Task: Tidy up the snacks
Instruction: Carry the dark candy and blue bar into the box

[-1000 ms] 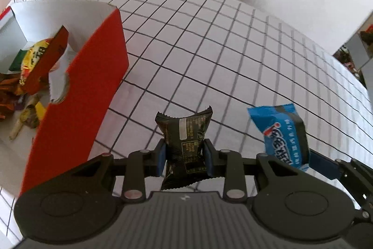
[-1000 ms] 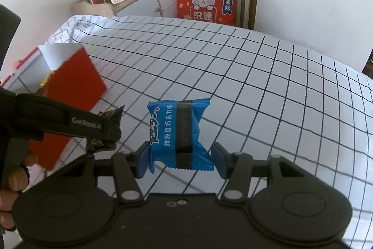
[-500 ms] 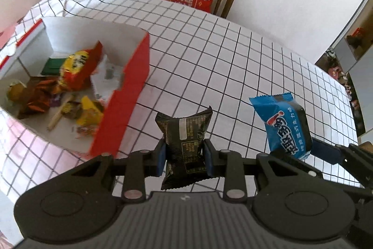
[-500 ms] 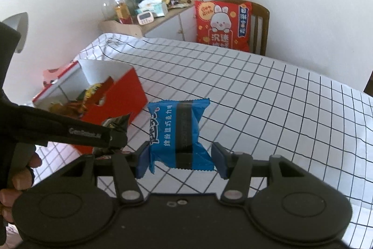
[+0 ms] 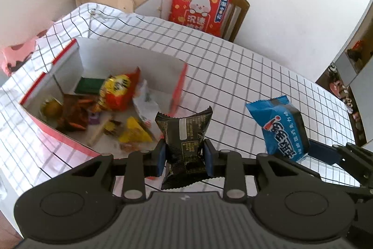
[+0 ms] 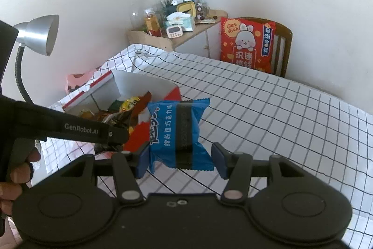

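Both held packets higher above tablecloth (image 5: 233,76).

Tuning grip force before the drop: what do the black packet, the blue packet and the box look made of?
Black packet: glossy plastic film, crimped ends, likely.
Blue packet: the same film, shiny and creased.
Box: thin cardboard, red outside, matte white inside.

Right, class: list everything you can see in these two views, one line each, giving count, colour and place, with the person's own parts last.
black snack pack: one, black, held in left gripper's jaws
blue snack pack: one, blue, held in right gripper's jaws
box: one, red outside, white inside, open, on table's left
loose snacks: several, mixed colours, inside box
tablecloth: one, white with black grid, over table
cushion: one, red, on chair
chair: one, brown, beyond table
shelf: one, cluttered, by wall
lamp: one, silver, left
left gripper: black
right gripper: black
hand: one, on left gripper's handle
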The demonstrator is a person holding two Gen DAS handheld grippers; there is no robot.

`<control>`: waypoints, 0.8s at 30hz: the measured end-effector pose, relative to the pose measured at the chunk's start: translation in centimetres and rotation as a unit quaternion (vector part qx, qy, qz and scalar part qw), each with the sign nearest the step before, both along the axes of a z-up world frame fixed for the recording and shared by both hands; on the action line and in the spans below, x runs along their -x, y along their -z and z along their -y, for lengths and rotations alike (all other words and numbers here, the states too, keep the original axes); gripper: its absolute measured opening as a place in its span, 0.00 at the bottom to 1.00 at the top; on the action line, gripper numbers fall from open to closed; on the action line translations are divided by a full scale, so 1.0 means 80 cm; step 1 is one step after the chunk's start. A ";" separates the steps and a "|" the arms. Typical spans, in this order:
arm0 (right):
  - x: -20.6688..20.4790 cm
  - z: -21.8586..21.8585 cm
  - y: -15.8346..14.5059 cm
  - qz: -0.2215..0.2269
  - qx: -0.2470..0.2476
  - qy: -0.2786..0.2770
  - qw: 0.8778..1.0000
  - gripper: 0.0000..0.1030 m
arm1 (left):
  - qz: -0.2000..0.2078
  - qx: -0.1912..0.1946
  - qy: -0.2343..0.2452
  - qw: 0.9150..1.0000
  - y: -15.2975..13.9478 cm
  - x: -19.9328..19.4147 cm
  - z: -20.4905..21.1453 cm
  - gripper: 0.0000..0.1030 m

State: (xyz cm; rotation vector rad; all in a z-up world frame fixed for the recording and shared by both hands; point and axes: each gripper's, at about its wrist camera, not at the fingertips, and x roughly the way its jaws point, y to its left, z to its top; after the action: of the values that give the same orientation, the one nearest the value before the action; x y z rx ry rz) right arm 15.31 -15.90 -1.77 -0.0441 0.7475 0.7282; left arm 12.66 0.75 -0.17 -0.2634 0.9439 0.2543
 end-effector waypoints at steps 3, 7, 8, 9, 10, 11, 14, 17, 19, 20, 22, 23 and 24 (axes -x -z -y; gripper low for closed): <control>0.002 -0.018 -0.006 0.003 -0.001 -0.002 1.000 0.53 | 0.005 -0.001 -0.008 1.000 -0.006 0.003 -0.027 0.31; 0.005 -0.047 -0.012 0.007 0.005 -0.005 1.000 0.53 | 0.006 -0.005 -0.019 1.000 -0.013 0.005 -0.067 0.31; 0.005 -0.054 -0.012 0.008 0.007 -0.005 1.000 0.53 | 0.007 -0.006 -0.022 1.000 -0.014 0.006 -0.076 0.31; 0.005 -0.062 -0.012 0.008 0.008 -0.007 1.000 0.53 | 0.007 -0.007 -0.025 1.000 -0.015 0.007 -0.086 0.31; 0.006 -0.070 -0.012 0.009 0.010 -0.008 1.000 0.53 | 0.007 -0.007 -0.027 1.000 -0.015 0.008 -0.095 0.31; 0.005 -0.079 -0.012 0.010 0.012 -0.009 1.000 0.53 | 0.007 -0.006 -0.030 1.000 -0.015 0.008 -0.104 0.31; 0.003 -0.102 -0.010 0.006 0.016 -0.009 1.000 0.53 | 0.003 -0.008 -0.039 0.999 -0.012 0.006 -0.133 0.31; -0.001 -0.128 -0.007 0.007 0.023 -0.009 1.000 0.53 | -0.006 -0.009 -0.048 0.999 -0.005 0.000 -0.158 0.31; -0.005 -0.147 -0.003 0.006 0.030 -0.011 0.999 0.53 | -0.011 -0.017 -0.052 0.998 0.001 -0.005 -0.173 0.31; -0.007 -0.155 0.000 0.005 0.034 -0.010 0.999 0.53 | -0.014 -0.023 -0.053 0.998 0.004 -0.008 -0.179 0.31; -0.012 -0.171 0.006 0.001 0.042 -0.011 0.999 0.53 | -0.021 -0.028 -0.055 0.998 0.013 -0.014 -0.191 0.31; -0.014 -0.179 0.010 0.001 0.047 -0.011 0.999 0.53 | -0.026 -0.028 -0.056 0.998 0.018 -0.018 -0.197 0.31; -0.016 -0.187 0.014 0.001 0.054 -0.011 0.999 0.53 | -0.031 -0.027 -0.056 0.998 0.022 -0.021 -0.204 0.31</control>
State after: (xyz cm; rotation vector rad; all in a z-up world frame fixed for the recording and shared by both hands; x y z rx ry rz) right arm 16.61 -0.90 -2.91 -0.1504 0.7849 0.7086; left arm 14.35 17.05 -1.97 -0.2597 0.9836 0.3930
